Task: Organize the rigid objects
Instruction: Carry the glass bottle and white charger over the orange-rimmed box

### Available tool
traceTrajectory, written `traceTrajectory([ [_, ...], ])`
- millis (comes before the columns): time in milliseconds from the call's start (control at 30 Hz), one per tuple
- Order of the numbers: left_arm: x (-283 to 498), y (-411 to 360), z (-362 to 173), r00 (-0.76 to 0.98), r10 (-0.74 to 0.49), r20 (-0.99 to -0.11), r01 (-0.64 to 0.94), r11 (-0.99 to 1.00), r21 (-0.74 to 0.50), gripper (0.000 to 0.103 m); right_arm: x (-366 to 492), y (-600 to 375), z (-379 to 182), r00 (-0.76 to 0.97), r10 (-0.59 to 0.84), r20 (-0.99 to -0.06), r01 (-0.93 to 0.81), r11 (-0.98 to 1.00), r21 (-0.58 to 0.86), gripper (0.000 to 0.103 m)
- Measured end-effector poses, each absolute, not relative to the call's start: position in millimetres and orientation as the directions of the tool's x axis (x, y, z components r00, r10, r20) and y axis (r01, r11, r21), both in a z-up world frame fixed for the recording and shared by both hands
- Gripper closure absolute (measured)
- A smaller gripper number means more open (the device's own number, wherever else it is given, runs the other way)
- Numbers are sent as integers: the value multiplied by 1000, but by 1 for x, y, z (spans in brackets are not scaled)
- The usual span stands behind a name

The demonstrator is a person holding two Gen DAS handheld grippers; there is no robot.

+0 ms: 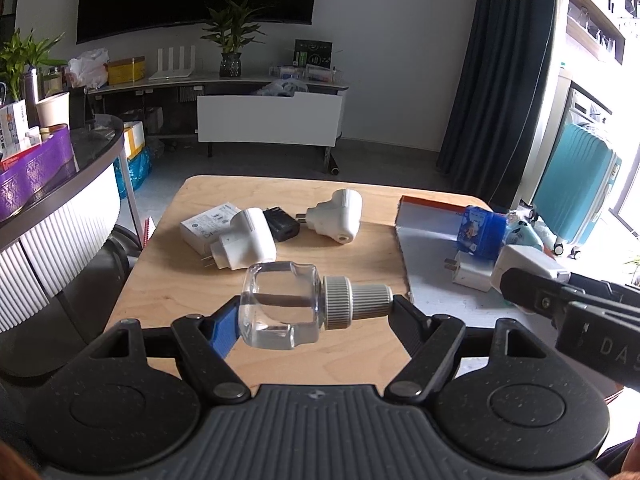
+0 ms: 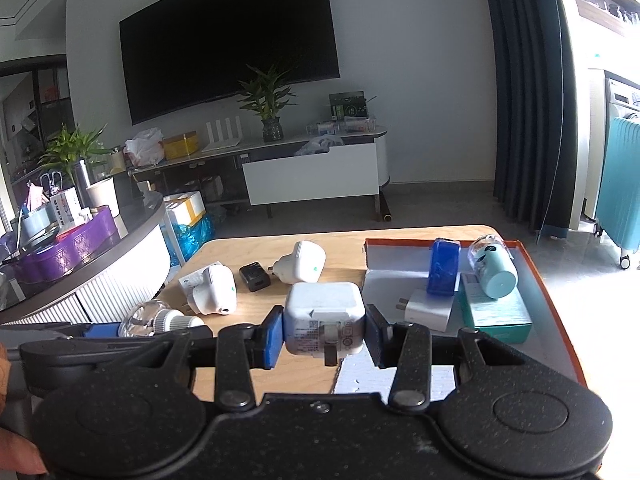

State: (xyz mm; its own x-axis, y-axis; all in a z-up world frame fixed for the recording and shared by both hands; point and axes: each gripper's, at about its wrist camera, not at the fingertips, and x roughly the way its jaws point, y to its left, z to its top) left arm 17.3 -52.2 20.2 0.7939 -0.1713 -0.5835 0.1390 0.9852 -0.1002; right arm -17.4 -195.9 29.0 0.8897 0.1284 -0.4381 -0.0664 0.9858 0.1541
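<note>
Chargers and small bottles are what we sort here, and two of them are already in our grippers. Our left gripper (image 1: 316, 312) holds a clear bottle (image 1: 284, 304) with a ribbed grey cap (image 1: 352, 298). The bottle lies sideways between the jaws, with its long axis running from one pad to the other: the glass base presses on the blue left pad and the cap end on the right one. Our right gripper (image 2: 322, 332) is closed on a white charger (image 2: 324, 316), with both pads pressing its flat sides and the printed label facing the camera.

Ahead of the right jaws and a little to their right lies the tray (image 2: 400, 246) with the orange rim. Inside it we see a blue bottle (image 2: 442, 266), a small white plug (image 2: 428, 304), a teal box (image 2: 500, 314) and a teal capped bottle (image 2: 496, 272). We judge that the next move carries both held things there. The right hand is nearer to it; for the left jaws the tray lies ahead and to their right, so that hand must cross further.

Ahead of the left jaws, on the wooden table (image 1: 168, 280), two white plug-in units (image 1: 248, 240) (image 1: 340, 216), a black charger (image 1: 282, 228) and a white box (image 1: 208, 226) wait.

The left view shows the bottle's whole length and cap. The right view shows only part of it at the edge, but it shows the far corner of the tray and the teal things, which the left view mostly hides behind the right gripper.
</note>
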Motion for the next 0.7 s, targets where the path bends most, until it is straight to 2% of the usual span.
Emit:
traceTrajectory([
  [700, 15, -98, 24, 776, -259, -575, 238, 965, -114, 25, -32, -235, 32, 907, 50, -417, 21, 986, 163, 52],
])
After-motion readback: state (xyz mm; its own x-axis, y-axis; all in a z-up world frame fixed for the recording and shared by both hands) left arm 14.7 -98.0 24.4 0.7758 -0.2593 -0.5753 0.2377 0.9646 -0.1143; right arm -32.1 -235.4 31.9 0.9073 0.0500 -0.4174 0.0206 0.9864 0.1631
